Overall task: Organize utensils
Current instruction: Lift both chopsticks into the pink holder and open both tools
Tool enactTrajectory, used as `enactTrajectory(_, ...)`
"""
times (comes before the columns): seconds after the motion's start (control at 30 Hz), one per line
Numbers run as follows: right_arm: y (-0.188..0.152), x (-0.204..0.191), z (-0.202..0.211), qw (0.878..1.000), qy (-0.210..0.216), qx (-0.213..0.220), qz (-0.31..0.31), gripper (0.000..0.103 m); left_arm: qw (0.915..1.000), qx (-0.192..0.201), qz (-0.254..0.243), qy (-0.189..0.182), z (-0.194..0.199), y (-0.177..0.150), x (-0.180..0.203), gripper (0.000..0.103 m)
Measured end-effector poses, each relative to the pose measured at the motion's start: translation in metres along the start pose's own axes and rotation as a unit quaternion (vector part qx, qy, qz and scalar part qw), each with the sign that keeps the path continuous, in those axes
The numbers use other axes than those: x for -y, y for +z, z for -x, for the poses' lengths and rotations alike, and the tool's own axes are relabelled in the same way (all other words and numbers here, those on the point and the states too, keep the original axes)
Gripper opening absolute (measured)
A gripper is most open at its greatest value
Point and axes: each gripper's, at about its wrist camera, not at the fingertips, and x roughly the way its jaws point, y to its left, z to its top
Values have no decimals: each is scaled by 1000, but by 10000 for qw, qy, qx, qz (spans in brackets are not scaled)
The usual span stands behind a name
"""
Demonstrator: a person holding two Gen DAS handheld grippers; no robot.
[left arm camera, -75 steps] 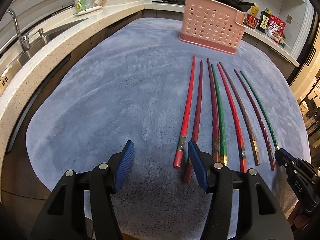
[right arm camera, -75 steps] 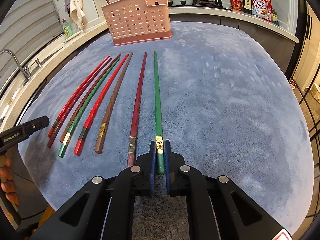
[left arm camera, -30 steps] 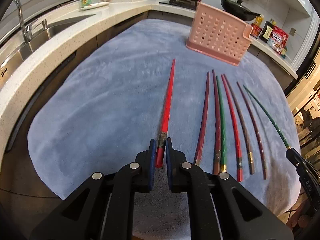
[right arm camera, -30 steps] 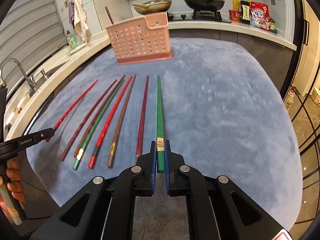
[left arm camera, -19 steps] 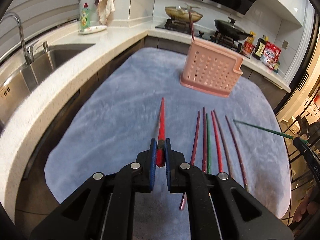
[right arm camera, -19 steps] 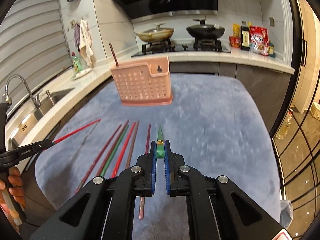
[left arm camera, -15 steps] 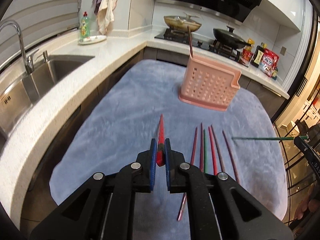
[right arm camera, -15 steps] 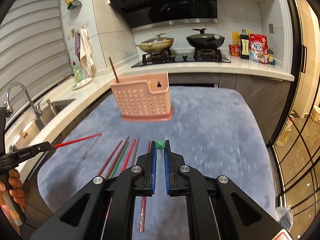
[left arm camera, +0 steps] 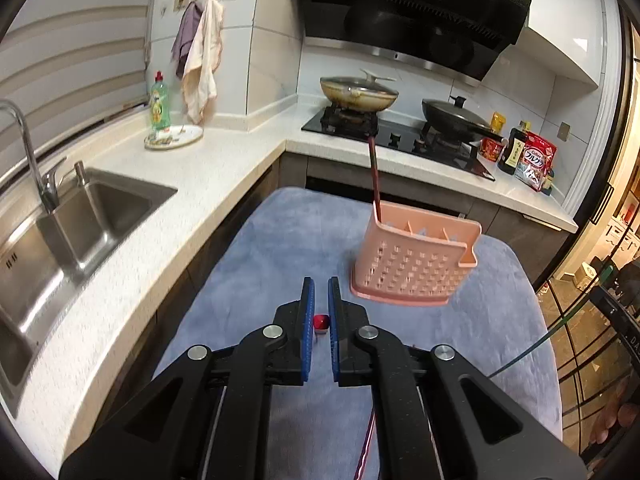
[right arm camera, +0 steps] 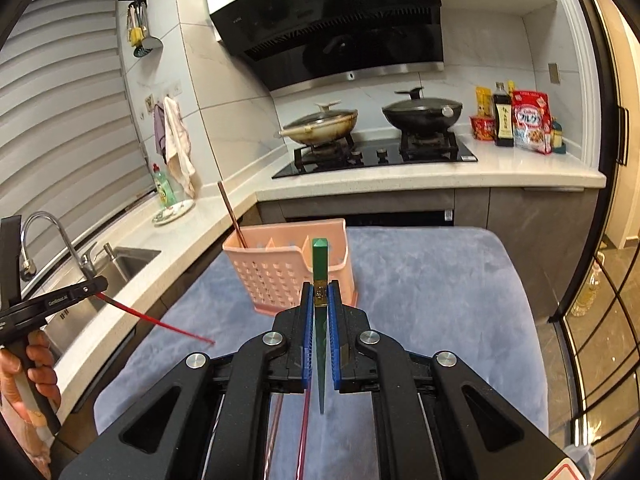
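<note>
My left gripper point(left arm camera: 319, 302) pinches a red chopstick point(left arm camera: 321, 322) seen only end-on, my right gripper point(right arm camera: 320, 300) clamps a green chopstick point(right arm camera: 320, 264) upright, its tip dropping behind my fingers, the pink basket point(right arm camera: 280, 270) at twelve o'clock.

The range hood point(left arm camera: 408, 20) carries the number "19" at its two o'clock corner. The red cereal bag point(right arm camera: 530, 120) at three o'clock on the counter shows Japanese characters reading "フルグラ". The left gripper point(right arm camera: 60, 300), seen from the right wrist at nine o'clock, bears small white lettering like "GenRobot.AI". The right gripper point(left arm camera: 616, 320) shows "DAS".
</note>
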Motion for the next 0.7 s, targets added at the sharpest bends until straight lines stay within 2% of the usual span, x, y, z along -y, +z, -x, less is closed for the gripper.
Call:
enactTrajectory(0.13, 31, -2, -6, 9997, 49, 244, 39, 7, 9997, 212, -58, -45, 1, 27, 8, 6)
enactTrajectory(0.43, 107, -7, -28, 9956, 244, 904, -85, 7, 9948, 980, -88, -243, 14, 107, 41, 6)
enactTrajectory(0.53, 124, -11, -41, 9945, 306, 992, -120, 7, 9914, 1264, -51, -341, 17, 135, 55, 6)
enactTrajectory(0.7, 137, -18, -69, 9943, 418, 959, -205, 7, 9872, 1533, 4, -431, 7, 163, 70, 6)
